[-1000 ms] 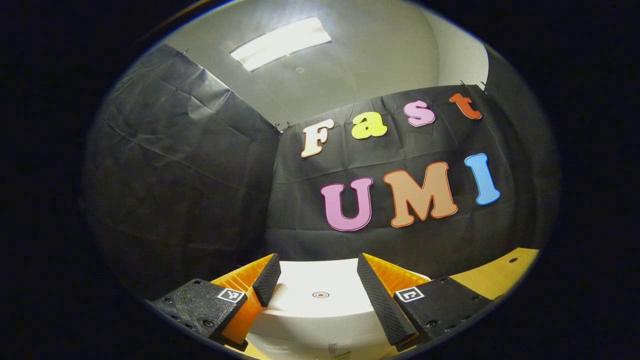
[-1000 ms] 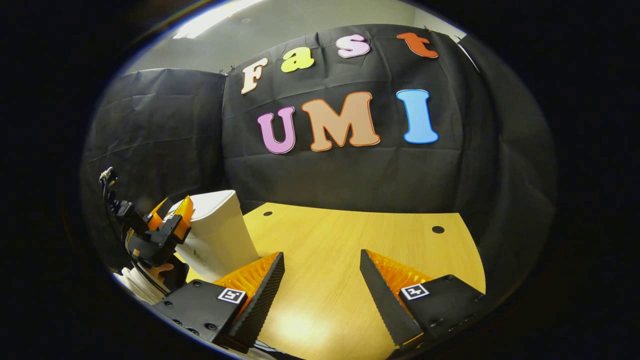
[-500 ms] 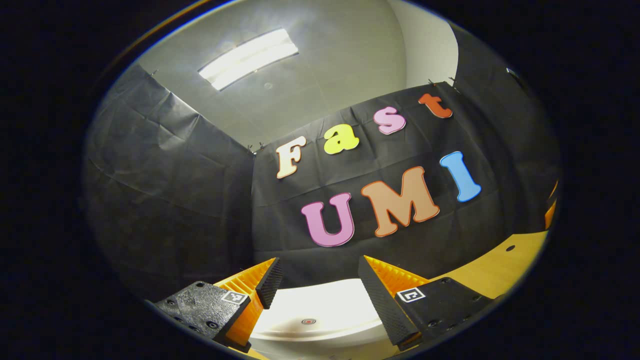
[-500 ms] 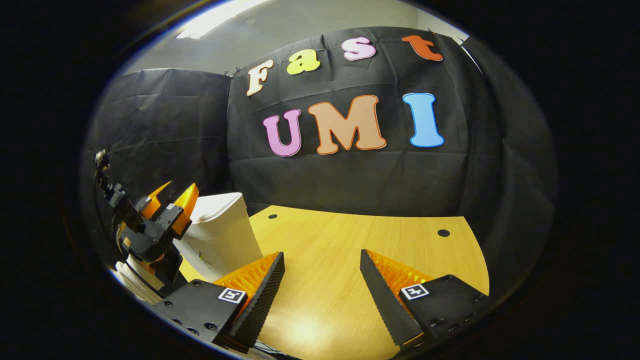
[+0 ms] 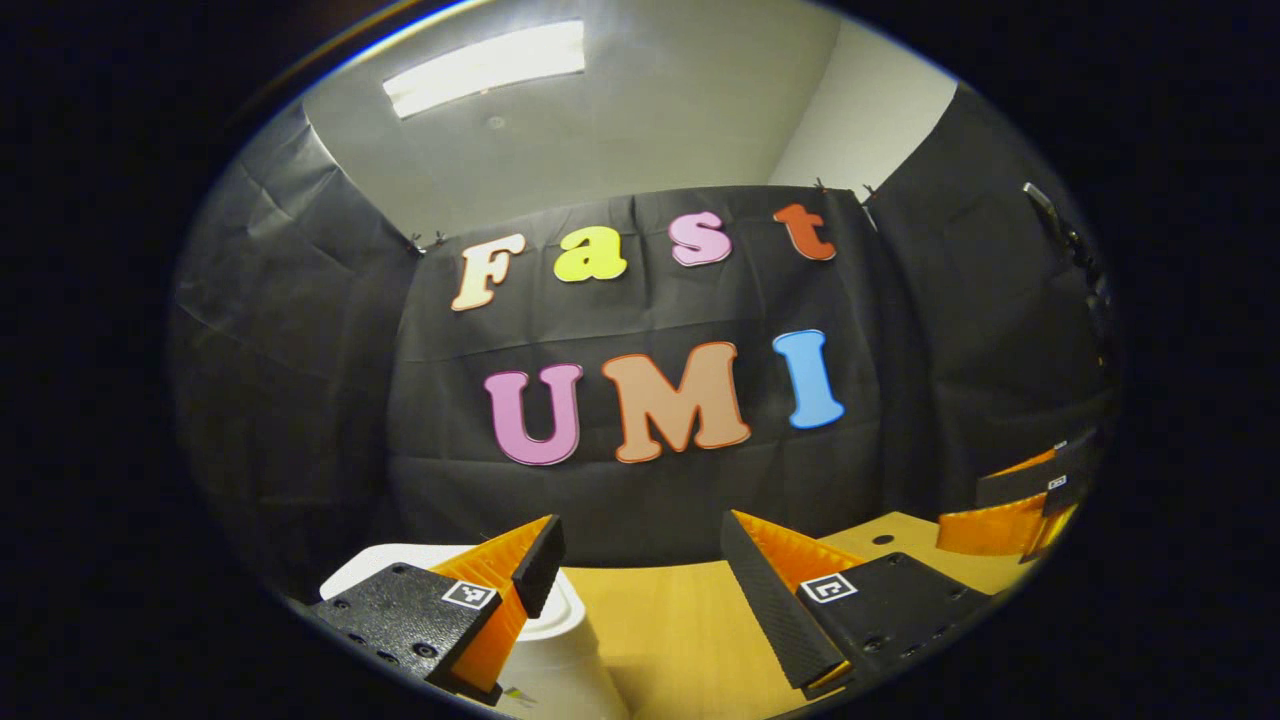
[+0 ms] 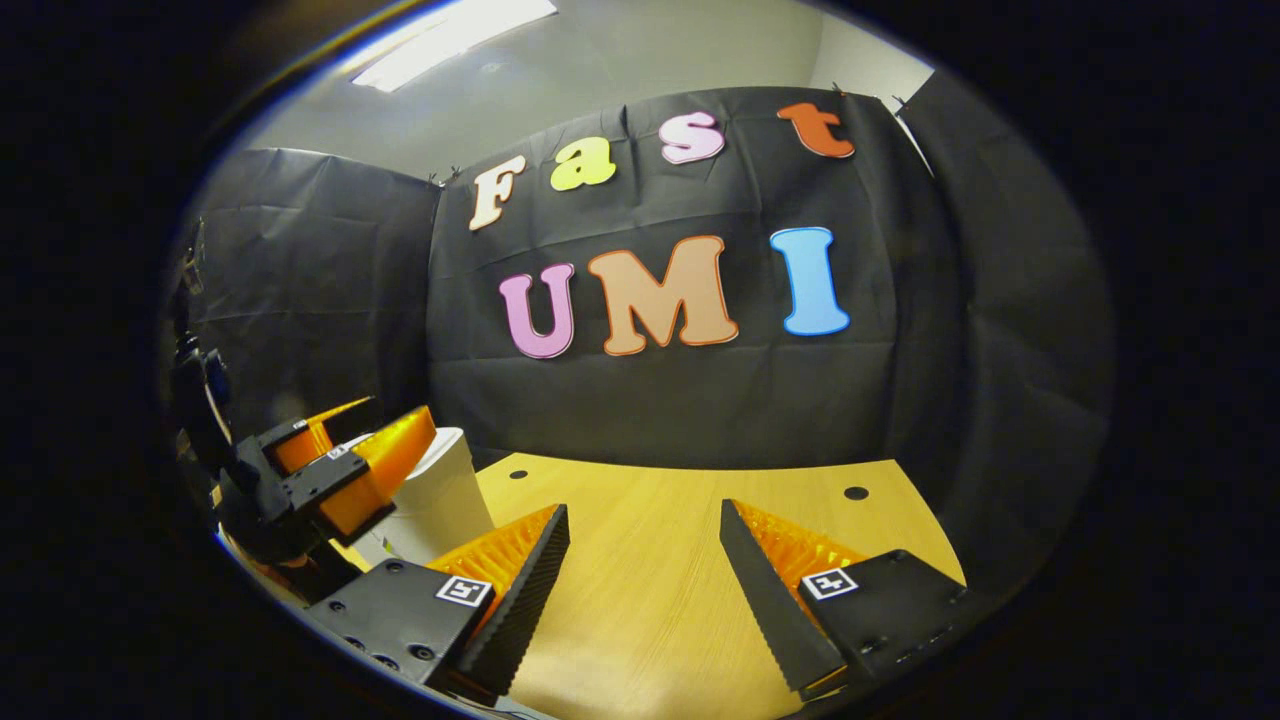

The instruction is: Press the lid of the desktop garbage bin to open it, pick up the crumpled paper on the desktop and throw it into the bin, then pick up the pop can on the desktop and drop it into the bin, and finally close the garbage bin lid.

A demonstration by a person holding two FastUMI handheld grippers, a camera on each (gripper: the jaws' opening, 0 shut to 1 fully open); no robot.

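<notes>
The left gripper [image 5: 640, 560] stands wide open with nothing between its fingers. Each finger carries a small square black-and-white coded tag; nothing on them can be read as words. Below its left finger sits the white garbage bin [image 5: 560, 650], its lid closed, at the lower left of the left gripper view. A tiny mark low on the bin's side is too small to read. Between and beyond the fingers lies the bare wooden desktop [image 5: 660, 630], then the black cloth wall and a lit ceiling panel [image 5: 485, 68].

The right gripper [image 6: 640, 570] is also wide open and empty, held over the desktop [image 6: 650, 560]. It shows too at the far right edge of the left gripper view [image 5: 1010, 510]. In the right gripper view the left gripper [image 6: 340, 460] hangs at the far left, just in front of the bin [image 6: 440, 495].

A second ago the left gripper's fingers framed the bin's lid, with a small red ring mark at its centre. Half a second ago the lid sat lower in that view. Now the bin has slid to the lower left and the desktop fills the gap between the fingers. The right gripper's outlook has barely changed.
</notes>
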